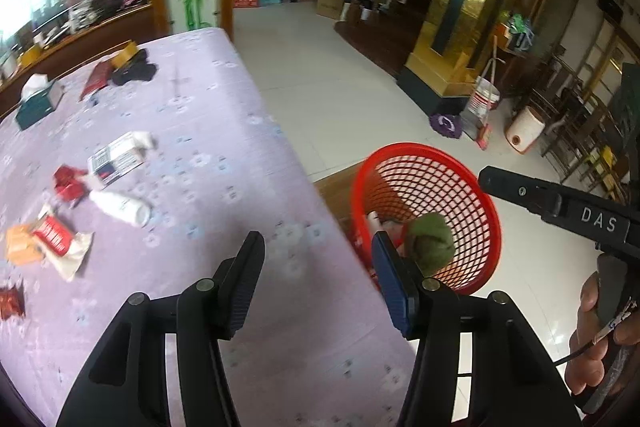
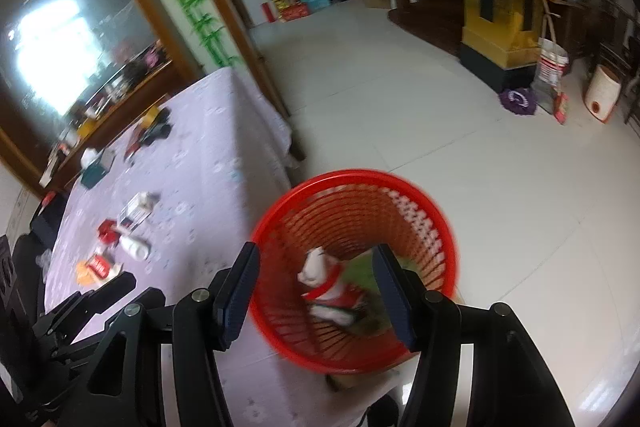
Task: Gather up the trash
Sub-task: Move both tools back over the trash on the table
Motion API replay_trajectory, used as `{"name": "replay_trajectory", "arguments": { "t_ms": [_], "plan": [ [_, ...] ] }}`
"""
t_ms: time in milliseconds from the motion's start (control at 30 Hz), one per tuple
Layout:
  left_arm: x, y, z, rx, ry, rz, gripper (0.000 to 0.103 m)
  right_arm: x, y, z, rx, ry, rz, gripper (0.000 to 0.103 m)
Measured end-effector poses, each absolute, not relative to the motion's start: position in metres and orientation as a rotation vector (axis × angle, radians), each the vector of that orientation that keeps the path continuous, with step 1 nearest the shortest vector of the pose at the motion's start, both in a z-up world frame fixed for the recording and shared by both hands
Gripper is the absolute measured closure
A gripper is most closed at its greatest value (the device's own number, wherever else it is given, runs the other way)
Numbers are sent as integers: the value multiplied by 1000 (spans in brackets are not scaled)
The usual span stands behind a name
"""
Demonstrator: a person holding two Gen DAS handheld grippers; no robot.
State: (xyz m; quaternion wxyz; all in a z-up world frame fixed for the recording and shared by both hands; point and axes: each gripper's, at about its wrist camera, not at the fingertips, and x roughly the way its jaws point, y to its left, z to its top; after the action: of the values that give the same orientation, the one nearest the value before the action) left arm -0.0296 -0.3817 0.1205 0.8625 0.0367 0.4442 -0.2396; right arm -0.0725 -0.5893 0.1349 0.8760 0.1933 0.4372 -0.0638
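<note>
A red mesh basket stands beside the table's right edge; it also shows in the right wrist view. A green wad is over its mouth, and white and red trash lies inside. My left gripper is open and empty over the table edge. My right gripper is open and empty above the basket. On the lilac tablecloth lie a cigarette box, a red wrapper, a white bottle and a red-and-white packet.
A tissue box, a dark red booklet and black cloth sit at the table's far end. Beyond the basket is pale tiled floor. A gold pillar, a bucket and boxes stand further off.
</note>
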Motion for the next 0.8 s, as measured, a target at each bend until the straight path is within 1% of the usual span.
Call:
{"name": "replay_trajectory", "arguments": {
  "t_ms": [333,600,800],
  "plan": [
    [-35,-297,120,9,928,-374,49,-58,-509,132,328,959,0,40],
    [-34,-193,115,-23,905,-227,49,-47,-448,135,261,992,77,40],
    [-18,-108,103,-29,929,-111,49,-53,-424,144,236,991,124,40]
  ]
}}
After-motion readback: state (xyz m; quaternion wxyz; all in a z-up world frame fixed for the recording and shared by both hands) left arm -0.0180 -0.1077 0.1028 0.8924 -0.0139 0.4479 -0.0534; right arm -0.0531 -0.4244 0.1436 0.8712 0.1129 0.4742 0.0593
